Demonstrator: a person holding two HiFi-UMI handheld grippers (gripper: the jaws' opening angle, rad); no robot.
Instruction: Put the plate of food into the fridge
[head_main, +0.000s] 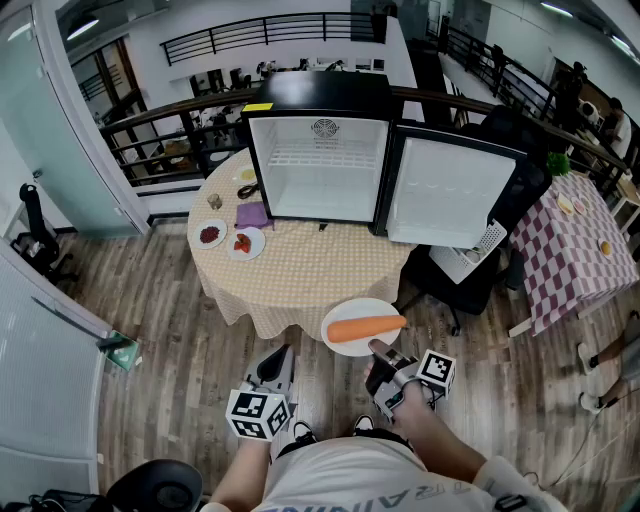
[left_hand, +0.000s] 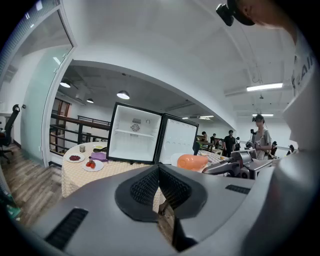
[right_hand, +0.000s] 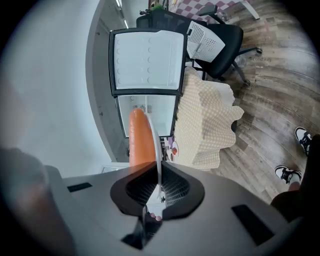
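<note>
In front of the round table (head_main: 300, 275), the right gripper (head_main: 379, 351) is clamped on the near rim of the white plate (head_main: 341, 343). The plate extends forward from its jaws and carries one carrot (head_main: 366, 327) (lying crosswise). The plate is held in the air by the table's near edge, well apart from the open fridge (head_main: 320, 150) on the table. The left gripper (head_main: 277, 364) sits beside it, jaws together, empty.

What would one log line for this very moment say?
right claw: shut on plate rim | plate: carries carrot, held short of table | left claw: shut, empty | fridge: on table, door open, nothing inside
</note>
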